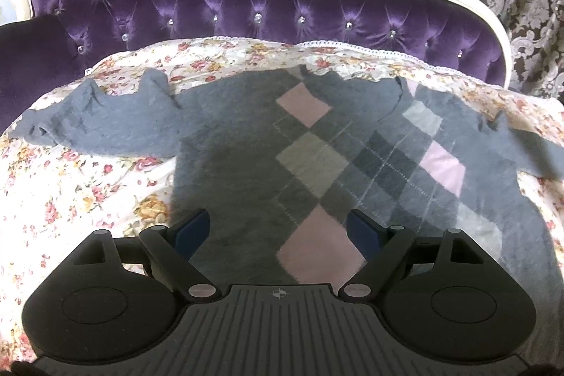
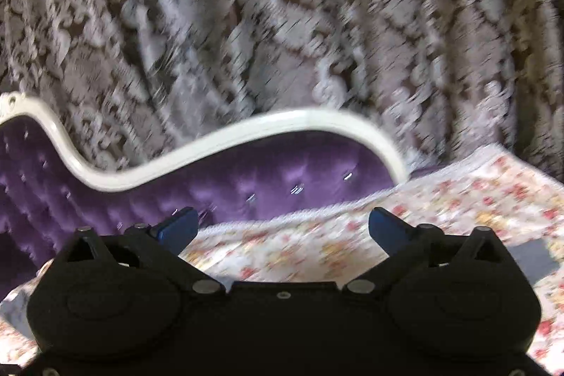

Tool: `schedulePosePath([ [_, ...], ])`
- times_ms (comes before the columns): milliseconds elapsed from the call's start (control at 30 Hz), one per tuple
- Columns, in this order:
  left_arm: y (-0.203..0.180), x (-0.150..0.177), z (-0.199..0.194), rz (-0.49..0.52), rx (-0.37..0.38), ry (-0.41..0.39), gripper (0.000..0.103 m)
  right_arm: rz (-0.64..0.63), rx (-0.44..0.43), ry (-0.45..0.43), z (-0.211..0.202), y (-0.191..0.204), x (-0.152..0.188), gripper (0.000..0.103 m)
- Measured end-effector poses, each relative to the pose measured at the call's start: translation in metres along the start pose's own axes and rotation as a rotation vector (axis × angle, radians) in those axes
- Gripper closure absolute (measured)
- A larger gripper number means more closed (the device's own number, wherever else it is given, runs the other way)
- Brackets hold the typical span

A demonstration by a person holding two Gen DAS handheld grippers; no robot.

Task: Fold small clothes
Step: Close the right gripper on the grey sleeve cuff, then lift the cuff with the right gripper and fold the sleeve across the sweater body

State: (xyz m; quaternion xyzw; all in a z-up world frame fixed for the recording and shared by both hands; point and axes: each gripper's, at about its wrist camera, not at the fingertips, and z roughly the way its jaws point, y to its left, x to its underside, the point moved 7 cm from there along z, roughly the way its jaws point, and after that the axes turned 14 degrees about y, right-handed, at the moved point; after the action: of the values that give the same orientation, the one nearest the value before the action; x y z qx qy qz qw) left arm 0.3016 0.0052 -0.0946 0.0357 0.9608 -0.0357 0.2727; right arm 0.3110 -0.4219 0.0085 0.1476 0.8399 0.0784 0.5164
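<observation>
The grey argyle sweater (image 1: pixel 317 143) lies spread flat across the middle of the left wrist view, on the floral cover (image 1: pixel 70 185), both sleeves out. The left tool (image 1: pixel 278 231) hovers open over its hem. The right tool (image 2: pixel 283 231) gapes empty, facing the curtain (image 2: pixel 282 23). No fold looks made yet; next, likely pinch a sleeve and carry it inward.

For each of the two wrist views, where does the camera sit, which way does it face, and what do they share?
Left wrist: on the left gripper, angled down at the grey argyle sweater spread on the floral sheet; open jaws show.
Right wrist: on the right gripper, facing nearly level at the patterned curtain, blurred; open jaws show, nothing between them.
Shared: purple tufted sofa back, sheet, curtain.
</observation>
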Motion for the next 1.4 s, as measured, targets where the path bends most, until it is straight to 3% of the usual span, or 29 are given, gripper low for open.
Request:
schedulePosePath([
  [167, -0.012, -0.004, 0.002, -0.005, 0.005, -0.014, 0.018, 0.146, 0.086, 0.016, 0.003, -0.065, 0.014, 0.001],
  [500, -0.033, -0.004, 0.009, 0.067, -0.098, -0.065, 0.018, 0.373, 0.294, 0.220, 0.045, -0.205, 0.065, 0.001],
  [633, -0.037, -0.001, 0.016, 0.084, -0.090, -0.042, 0.018, 0.456, 0.282, 0.217, 0.052, -0.236, 0.081, 0.001],
  [833, -0.039, 0.007, 0.027, 0.095, -0.076, 0.011, 0.018, 0.452, 0.237, 0.159, 0.070, -0.252, 0.072, 0.003],
  [933, -0.038, 0.011, 0.031, 0.093, -0.072, 0.032, 0.018, 0.464, 0.243, 0.158, 0.078, -0.260, 0.065, 0.034],
  [967, -0.037, 0.011, 0.031, 0.092, -0.071, 0.037, 0.018, 0.472, 0.245, 0.167, 0.082, -0.264, 0.065, 0.052],
  [1000, -0.037, 0.012, 0.032, 0.091, -0.070, 0.042, 0.018, 0.483, 0.237, 0.177, 0.086, -0.267, 0.065, 0.076],
  [1033, -0.037, 0.012, 0.032, 0.091, -0.069, 0.045, 0.018, 0.507, 0.225, 0.192, 0.088, -0.270, 0.065, 0.089],
  [1100, -0.036, 0.012, 0.031, 0.095, -0.069, 0.047, 0.018, 0.527, 0.223, 0.194, 0.088, -0.271, 0.066, 0.092],
  [1233, -0.032, 0.009, 0.022, 0.094, -0.065, 0.035, 0.018, 0.430, 0.274, 0.214, 0.078, -0.250, 0.057, 0.092],
  [1400, -0.022, 0.006, 0.012, 0.084, -0.065, 0.027, 0.018, 0.313, 0.230, 0.208, 0.054, -0.198, 0.024, 0.092],
])
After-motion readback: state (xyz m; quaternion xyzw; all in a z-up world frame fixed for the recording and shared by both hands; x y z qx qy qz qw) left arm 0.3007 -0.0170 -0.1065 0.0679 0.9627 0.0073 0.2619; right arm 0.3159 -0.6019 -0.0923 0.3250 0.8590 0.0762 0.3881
